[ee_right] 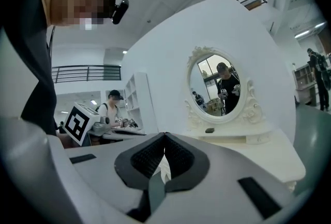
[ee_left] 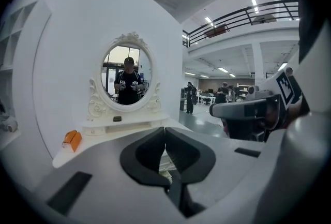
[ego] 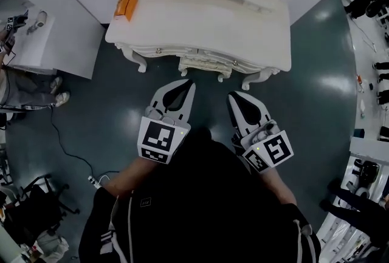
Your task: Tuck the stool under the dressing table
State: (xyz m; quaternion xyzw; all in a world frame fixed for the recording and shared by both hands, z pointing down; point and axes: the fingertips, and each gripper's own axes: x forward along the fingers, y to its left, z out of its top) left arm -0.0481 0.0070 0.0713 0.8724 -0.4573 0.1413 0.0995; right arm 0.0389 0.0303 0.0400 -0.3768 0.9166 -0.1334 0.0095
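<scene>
Both grippers, left gripper [ego: 187,86] and right gripper [ego: 233,98], are closed with nothing between their jaws, held side by side facing the dressing table [ego: 234,28]. The stool [ego: 206,63] sits tucked under the table's front edge, between its legs.

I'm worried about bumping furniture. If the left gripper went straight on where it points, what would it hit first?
Probably the dressing table: the shut left gripper aims at its front edge, though depth is unclear.
</scene>
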